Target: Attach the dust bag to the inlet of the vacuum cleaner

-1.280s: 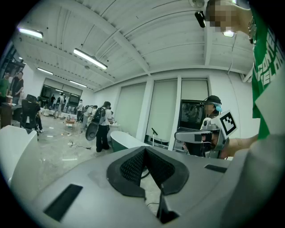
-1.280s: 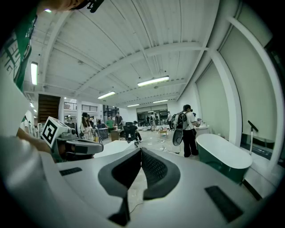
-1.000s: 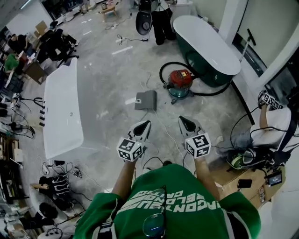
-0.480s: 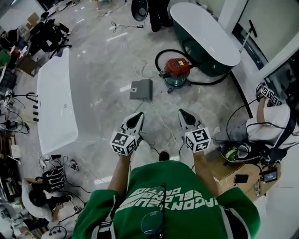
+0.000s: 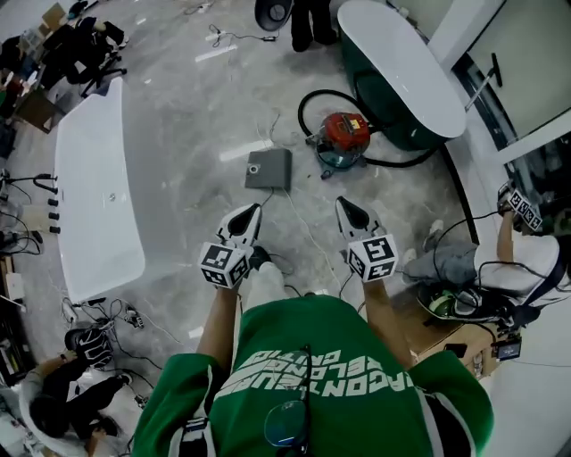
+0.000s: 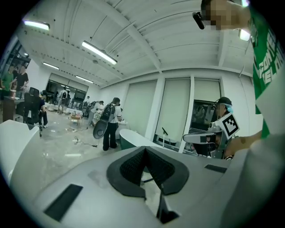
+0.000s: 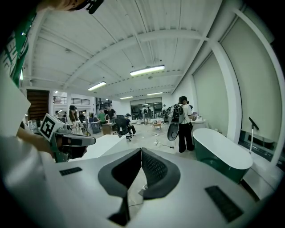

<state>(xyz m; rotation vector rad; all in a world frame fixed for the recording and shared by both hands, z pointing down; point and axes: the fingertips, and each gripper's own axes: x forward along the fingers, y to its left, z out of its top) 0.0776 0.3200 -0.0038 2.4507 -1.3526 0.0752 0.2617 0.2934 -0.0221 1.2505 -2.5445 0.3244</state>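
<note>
The vacuum cleaner [image 5: 343, 137], red on a teal base with a black hose [image 5: 303, 112], stands on the grey floor next to a dark green bathtub. The dust bag [image 5: 268, 168], a flat grey rectangle with a round hole, lies on the floor to its left. My left gripper [image 5: 252, 212] is held in the air short of the bag, jaws together and empty. My right gripper [image 5: 343, 205] hangs level with it, below the vacuum in the head view, also shut and empty. In each gripper view the dark pads [image 6: 144, 153] [image 7: 140, 153] meet at the tip.
A white bathtub [image 5: 89, 196] lies at the left, the green one [image 5: 401, 71] at the upper right. Cables [image 5: 303, 228] run across the floor between my grippers. A seated person [image 5: 495, 263] and a cardboard box [image 5: 446, 335] are at the right; someone stands at the top [image 5: 308, 18].
Both grippers have travelled forward together across the floor, so the dust bag and vacuum now lie closer ahead of them. Both stay shut and empty.
</note>
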